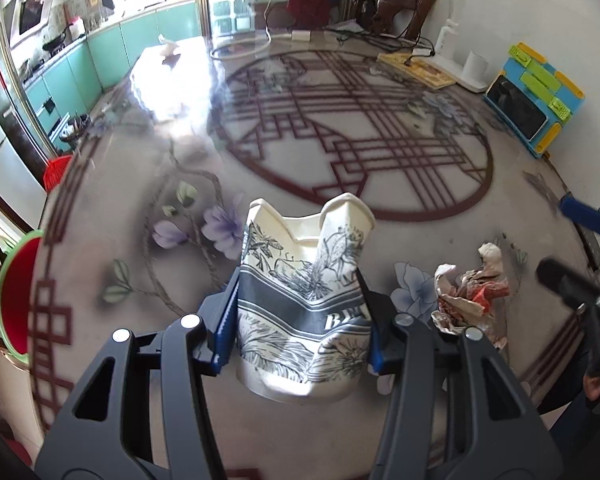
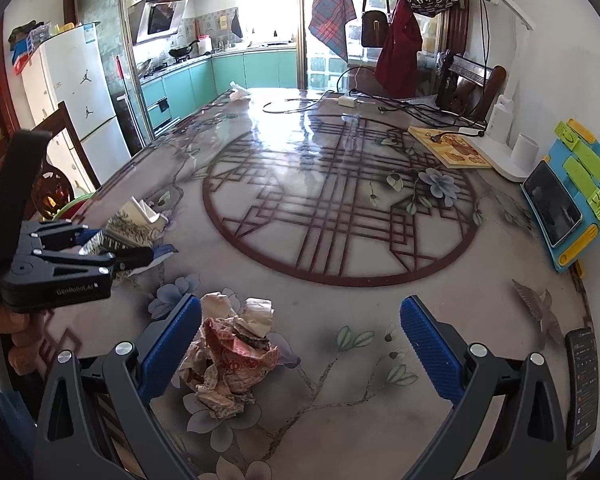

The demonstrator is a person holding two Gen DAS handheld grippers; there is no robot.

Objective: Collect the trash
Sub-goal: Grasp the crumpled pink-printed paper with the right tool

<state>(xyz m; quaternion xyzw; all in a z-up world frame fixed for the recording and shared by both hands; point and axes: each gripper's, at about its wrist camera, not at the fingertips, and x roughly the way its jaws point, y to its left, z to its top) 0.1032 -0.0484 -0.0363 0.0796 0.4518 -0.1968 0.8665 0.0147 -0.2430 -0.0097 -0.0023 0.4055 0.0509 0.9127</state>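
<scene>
My left gripper (image 1: 298,300) is shut on a crushed paper cup (image 1: 304,292), white with a dark floral print, squeezed between the blue pads over the table; the cup also shows in the right wrist view (image 2: 134,226). A crumpled wad of red and white paper (image 1: 470,296) lies on the table to its right. In the right wrist view the wad (image 2: 230,354) lies just inside the left finger (image 2: 170,346) of my right gripper (image 2: 300,344), which is open and empty. The left gripper (image 2: 140,252) shows at the left there.
A glossy table (image 2: 340,200) with a round lattice pattern. A phone on a blue and green stand (image 2: 568,200) is at the right edge, a black remote (image 2: 584,384) near it. A book (image 2: 448,148), cables and a white lamp base (image 2: 504,156) are at the back right. A red bin (image 1: 16,300) stands left of the table.
</scene>
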